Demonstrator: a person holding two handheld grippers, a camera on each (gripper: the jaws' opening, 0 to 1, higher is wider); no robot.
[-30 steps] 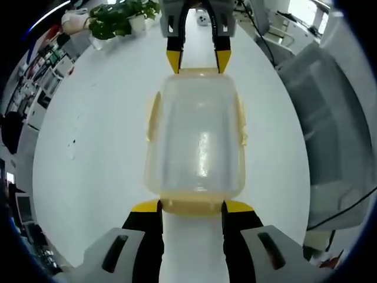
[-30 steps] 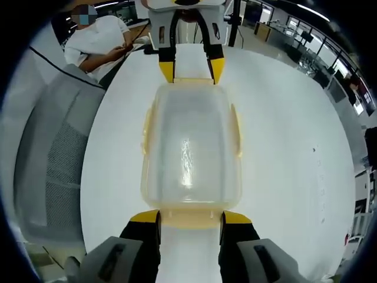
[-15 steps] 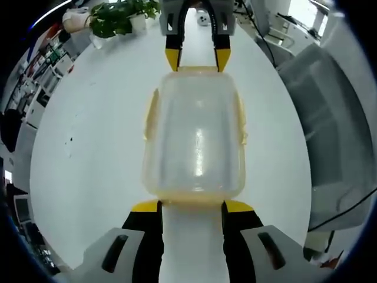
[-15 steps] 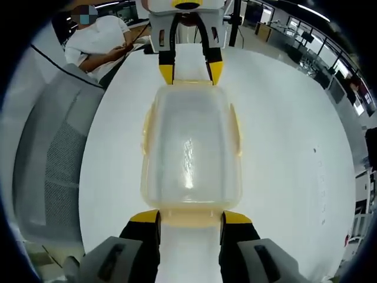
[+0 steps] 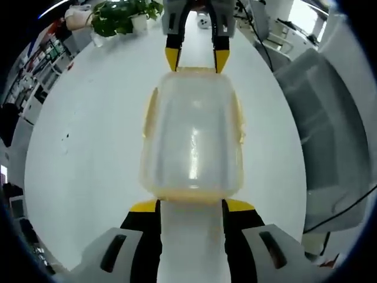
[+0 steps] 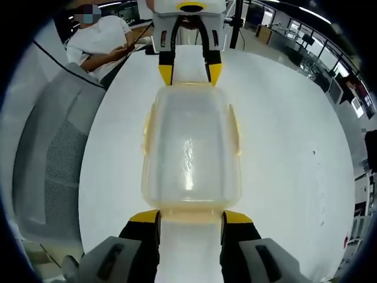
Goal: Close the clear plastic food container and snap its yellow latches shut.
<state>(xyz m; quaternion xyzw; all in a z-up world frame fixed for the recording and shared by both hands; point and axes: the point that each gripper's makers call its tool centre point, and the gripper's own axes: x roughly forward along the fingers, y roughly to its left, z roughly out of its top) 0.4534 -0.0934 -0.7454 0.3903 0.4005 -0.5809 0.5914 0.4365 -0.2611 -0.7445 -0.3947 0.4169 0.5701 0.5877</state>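
Note:
A clear plastic food container [image 5: 191, 141] with its lid on lies lengthwise on the white table [image 5: 82, 153], with yellow latches along its sides and ends. My left gripper [image 5: 191, 206] is open, its yellow-tipped jaws on either side of the near end latch [image 5: 191, 196]. At the container's far end my right gripper [image 5: 196, 59] faces it, also open. In the right gripper view the same container [image 6: 189, 147] lies between my right gripper [image 6: 189, 217] below and my left gripper [image 6: 189, 73] above. The side latches [image 6: 146, 132] stand slightly out from the walls.
A potted plant [image 5: 121, 17] stands at the table's far edge. A grey chair [image 5: 330, 118] is beside the table. A grey mesh chair [image 6: 53, 147] stands by the table's other side. A person in white [image 6: 97, 38] sits behind it.
The left gripper view has shifted slightly, so the container's near end sits a little higher above my left jaws. Both grippers hold the same jaw gap.

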